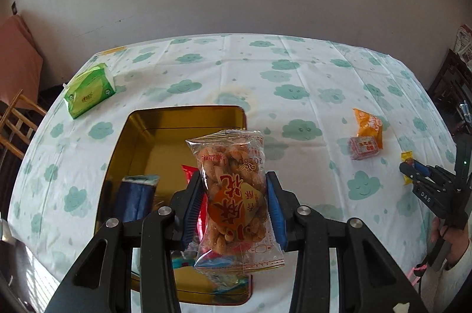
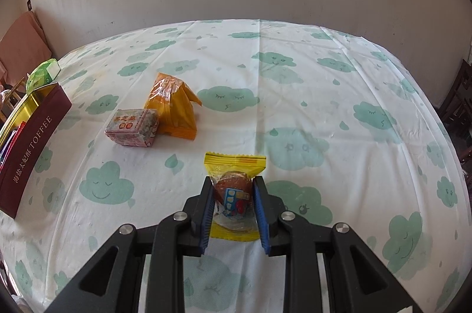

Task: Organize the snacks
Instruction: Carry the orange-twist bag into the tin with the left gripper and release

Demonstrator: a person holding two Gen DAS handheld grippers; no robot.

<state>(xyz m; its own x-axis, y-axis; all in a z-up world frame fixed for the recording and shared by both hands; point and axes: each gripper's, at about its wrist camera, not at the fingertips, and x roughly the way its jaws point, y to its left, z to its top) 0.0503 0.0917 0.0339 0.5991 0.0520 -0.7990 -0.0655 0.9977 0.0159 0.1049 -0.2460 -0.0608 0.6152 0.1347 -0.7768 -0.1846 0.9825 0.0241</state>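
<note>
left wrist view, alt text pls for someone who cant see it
The left gripper holds a clear packet of fried dough twists above an open gold tin on a cloud-print tablecloth. To the right lie an orange packet and a pink packet.

White desk cloth [image 2: 295, 94] with green clouds; gold tin [image 1: 153, 118], maroon outside; orange packet [image 2: 174, 103]; yellow-edged packet [image 2: 236, 162]; green tissue pack [image 1: 88, 91].
</note>
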